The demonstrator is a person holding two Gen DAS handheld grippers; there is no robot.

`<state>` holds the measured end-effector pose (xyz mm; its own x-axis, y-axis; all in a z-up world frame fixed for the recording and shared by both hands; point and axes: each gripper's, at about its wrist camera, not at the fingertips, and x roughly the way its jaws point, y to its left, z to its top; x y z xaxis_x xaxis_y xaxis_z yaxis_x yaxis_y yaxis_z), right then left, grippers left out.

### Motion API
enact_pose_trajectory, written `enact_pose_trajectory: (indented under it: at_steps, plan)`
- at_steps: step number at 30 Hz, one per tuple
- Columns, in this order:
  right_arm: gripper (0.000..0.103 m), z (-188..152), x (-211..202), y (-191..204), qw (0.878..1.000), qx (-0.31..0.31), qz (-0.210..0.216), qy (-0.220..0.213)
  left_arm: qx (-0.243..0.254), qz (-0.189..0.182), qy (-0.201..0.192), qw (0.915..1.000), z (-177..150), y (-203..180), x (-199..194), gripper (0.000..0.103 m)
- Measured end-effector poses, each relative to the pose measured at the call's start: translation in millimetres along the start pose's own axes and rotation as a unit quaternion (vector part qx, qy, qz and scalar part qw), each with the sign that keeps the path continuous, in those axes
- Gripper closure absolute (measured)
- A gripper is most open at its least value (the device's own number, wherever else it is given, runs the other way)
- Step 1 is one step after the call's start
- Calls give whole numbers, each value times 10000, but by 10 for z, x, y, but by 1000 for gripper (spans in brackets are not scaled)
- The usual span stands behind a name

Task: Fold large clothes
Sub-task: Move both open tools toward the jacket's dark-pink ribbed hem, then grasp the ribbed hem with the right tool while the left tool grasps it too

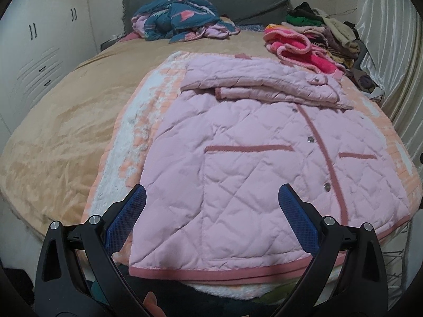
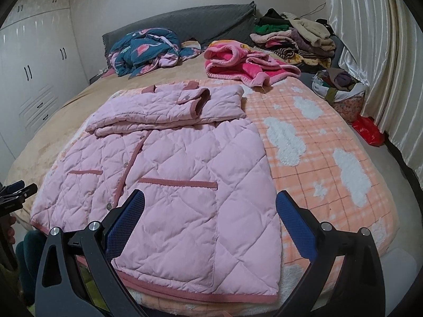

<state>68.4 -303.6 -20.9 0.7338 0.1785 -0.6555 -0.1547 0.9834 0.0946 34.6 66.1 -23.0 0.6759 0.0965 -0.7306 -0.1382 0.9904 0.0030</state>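
A pink quilted jacket (image 1: 238, 163) (image 2: 169, 174) lies flat on an orange checked blanket (image 2: 317, 142) (image 1: 127, 137) at the bed's near end, front up and snapped. Both sleeves (image 1: 264, 82) (image 2: 164, 108) are folded across its chest. The dark pink hem faces me. My left gripper (image 1: 212, 192) hovers open above the hem's left half, nothing between its blue pads (image 1: 127, 219). My right gripper (image 2: 210, 198) stands open over the hem's right corner, also holding nothing. The left gripper's tip (image 2: 15, 189) shows at the left edge of the right wrist view.
A crumpled teal floral quilt (image 1: 177, 18) (image 2: 145, 50) lies by the grey headboard (image 2: 185, 23). A bright pink fleece garment (image 2: 246, 60) (image 1: 298, 47) and a pile of folded clothes (image 2: 298, 37) (image 1: 325, 29) fill the far right. A basket (image 2: 341, 92), curtains and white wardrobes (image 2: 34, 66) flank the bed.
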Motion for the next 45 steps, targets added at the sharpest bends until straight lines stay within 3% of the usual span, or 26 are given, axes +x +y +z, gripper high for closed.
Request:
enact_pose_trajectory:
  at_steps: [19,21,23,27,30,35,45]
  plan:
    - [4,-207,239,-122,9995,171,-56,252,-640,-419,807,9938,-385,687,337,10]
    - [4,-233,272,-136,9994,182,-49,290,-687,-533,851,9926,-426,740,339,15]
    - [4,-256,315,-159,9991,205,-68,358,-723,-664,929,9908,-461,774,349,33]
    - [4,-291,364,-216,9988,240,-86,427,-953,-789,1121,9860,-532,888,423,37]
    - [4,-319,387,-263,9985,251,-125,478,-1095,-969,1357,9799,-568,905,526,37]
    - [4,-417,408,-369,9975,255,-222,625,-989,-1002,1561,9776,-603,766,690,37]
    - [4,-819,543,-594,9910,403,-260,1250,-1037,-1096,1451,9778,-580,709,833,36]
